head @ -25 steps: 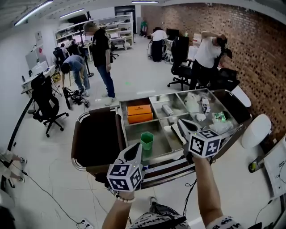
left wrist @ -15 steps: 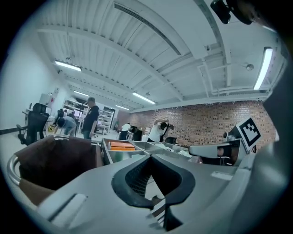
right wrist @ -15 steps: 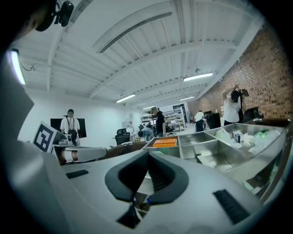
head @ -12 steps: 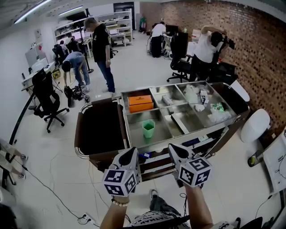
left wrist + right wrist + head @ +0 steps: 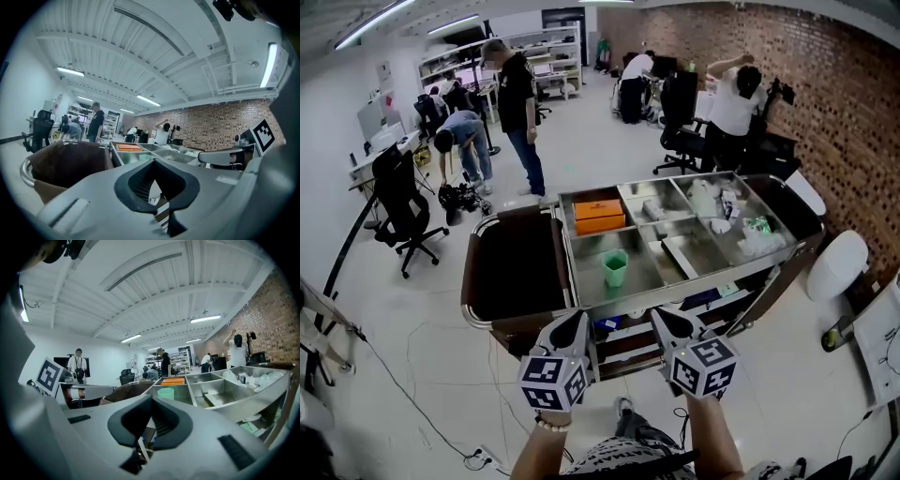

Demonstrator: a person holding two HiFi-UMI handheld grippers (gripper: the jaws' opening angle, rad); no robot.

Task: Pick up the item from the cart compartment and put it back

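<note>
Cart (image 5: 586, 281) sitting mid-frame with green cup (image 5: 615, 267) standing upright in its near left bin, left tongs (image 5: 577, 320) and right tongs (image 5: 661, 315) hanging closed and empty at bottom middle, away from it.

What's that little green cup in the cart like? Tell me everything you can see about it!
The green cup is small, pale green and looks like plastic. It stands upright, mouth up, slightly wider at the top. It sits alone in the cart's near left metal compartment, just in front of the one holding the orange box. Only the compartment floor touches it. Whether anything is inside cannot be seen.
</note>
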